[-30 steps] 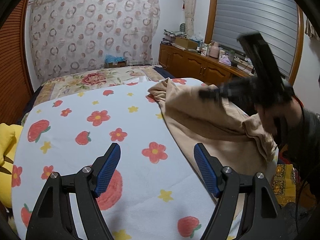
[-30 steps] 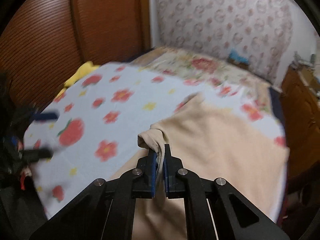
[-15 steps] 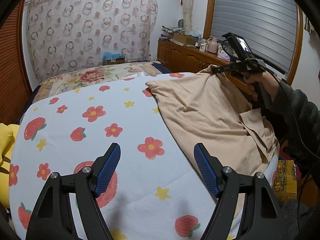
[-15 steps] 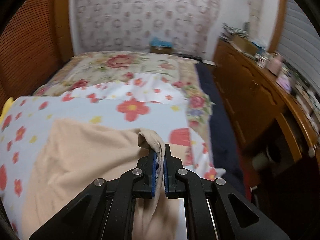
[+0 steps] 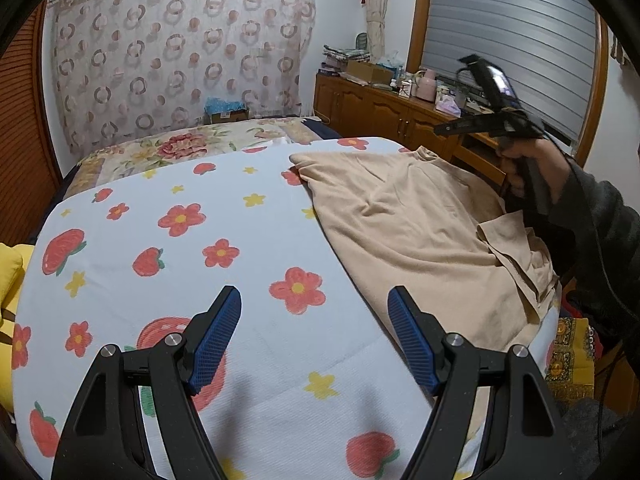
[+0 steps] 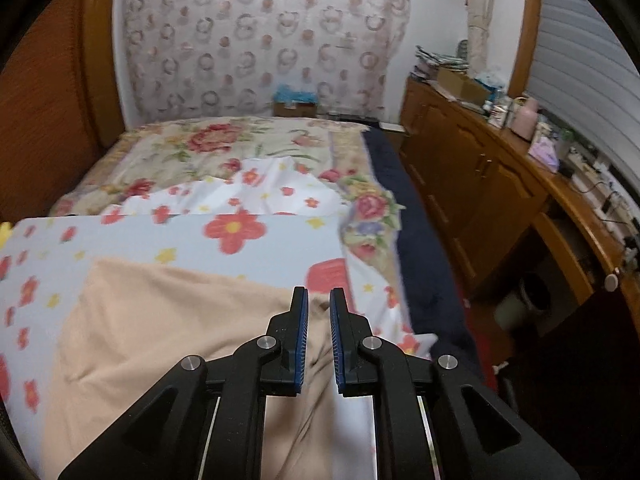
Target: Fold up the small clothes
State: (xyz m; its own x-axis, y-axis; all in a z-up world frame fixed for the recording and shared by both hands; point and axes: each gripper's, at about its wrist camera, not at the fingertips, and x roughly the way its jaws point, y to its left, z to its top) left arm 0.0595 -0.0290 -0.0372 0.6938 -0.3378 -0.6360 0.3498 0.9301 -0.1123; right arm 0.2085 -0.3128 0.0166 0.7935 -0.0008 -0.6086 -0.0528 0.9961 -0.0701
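Behind the bed hung a ring-patterned curtain (image 5: 180,60), and no writing could be read anywhere. On the left, your left gripper (image 5: 314,332) hovered released, jaws wide, over bare strawberry-print sheet (image 5: 160,248) with open room around it. Further right, the beige garment (image 5: 400,220) lay spread to the bed's right edge. Your right gripper (image 6: 319,336) was opening above it, nothing pinched, beside the wooden cabinets (image 6: 472,184).
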